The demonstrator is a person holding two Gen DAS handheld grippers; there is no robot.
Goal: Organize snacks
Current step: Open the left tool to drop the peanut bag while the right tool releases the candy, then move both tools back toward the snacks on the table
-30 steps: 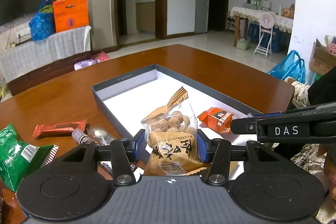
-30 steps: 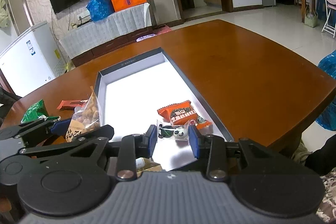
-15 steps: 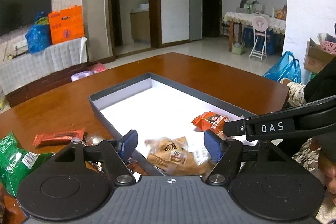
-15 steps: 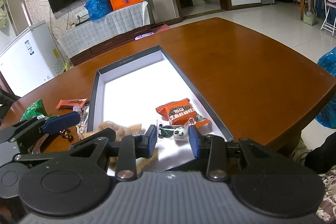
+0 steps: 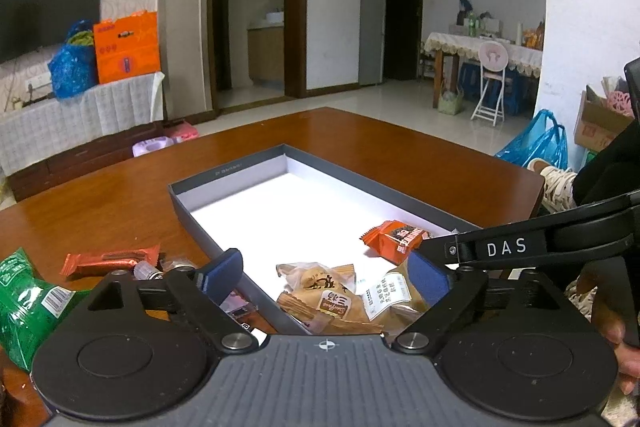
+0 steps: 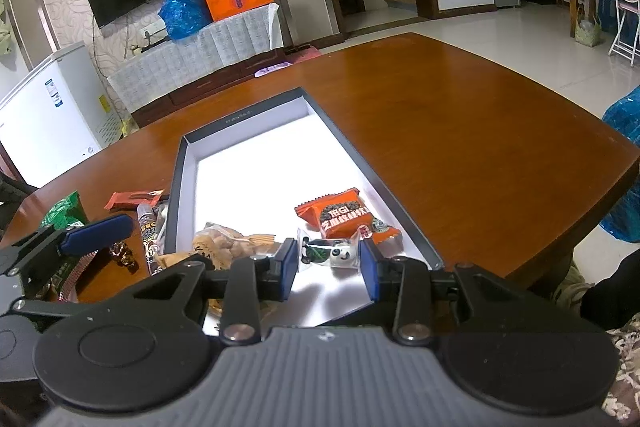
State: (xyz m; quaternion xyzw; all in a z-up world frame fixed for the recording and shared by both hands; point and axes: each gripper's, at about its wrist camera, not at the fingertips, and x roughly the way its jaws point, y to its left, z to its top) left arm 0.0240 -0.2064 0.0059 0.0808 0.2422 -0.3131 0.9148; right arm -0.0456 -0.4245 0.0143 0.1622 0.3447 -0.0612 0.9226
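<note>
A shallow grey box [image 5: 236, 165] [image 6: 240, 121] with a white floor sits on the brown table. A tan peanut snack bag [image 5: 324, 293] [image 6: 224, 245] lies flat in its near end. An orange packet [image 5: 396, 235] [image 6: 340, 213] and a small panda candy [image 6: 332, 253] lie beside it in the box. My left gripper [image 5: 326, 277] is open and empty, held above the tan bag. My right gripper [image 6: 330, 267] is open, with the panda candy seen between its fingertips; whether they touch it I cannot tell.
Left of the box on the table lie a red bar [image 5: 110, 261] [image 6: 134, 199], a green bag [image 5: 24, 297] [image 6: 64, 213], a small bottle [image 6: 146, 223] and small wrapped sweets [image 6: 124, 255]. The table edge [image 6: 580, 247] runs close on the right.
My left gripper opened and let go of the tan bag, which dropped flat into the box. The left gripper then rose a little. The right gripper barely moved.
</note>
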